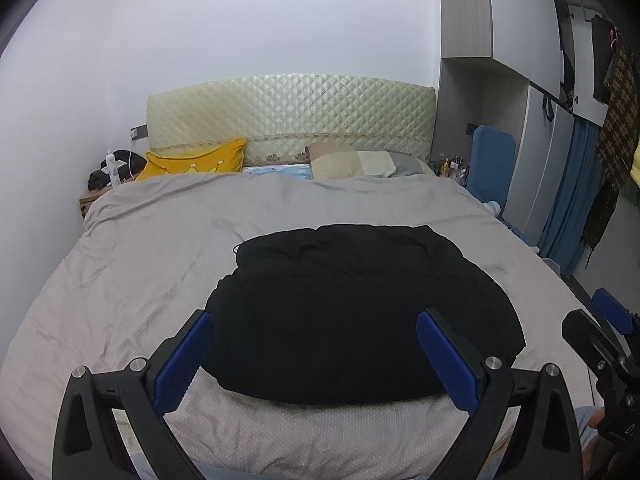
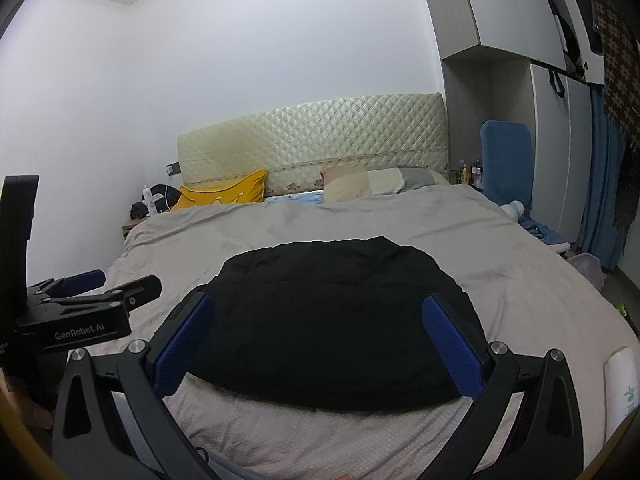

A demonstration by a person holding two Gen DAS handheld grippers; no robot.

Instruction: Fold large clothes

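Black bulky folded garment (image 1: 360,312) lies on grey bedspread (image 1: 140,264), near foot of bed. Left gripper (image 1: 316,352) and right gripper (image 2: 316,344) both spread wide, empty, above its near edge.

black garment (image 1: 360,312): matt cloth, soft, puffy, lying ahead of both tongs
bed cover (image 1: 160,248): grey-beige cloth, matt, lightly creased; a fine dotted weave shows just under the tongs
left tongs (image 1: 316,344): matt black plastic arms, blue textured pads, shiny metal screw heads
right tongs (image 2: 318,328): same matt black plastic, blue ribbed pads, bright metal bolts
headboard (image 1: 292,116): quilted cream covering with a sheen, far beyond the tongs
yellow pillow (image 1: 200,160): smooth cloth
wardrobe (image 1: 520,24): smooth grey panels, matt, to the right of the tongs
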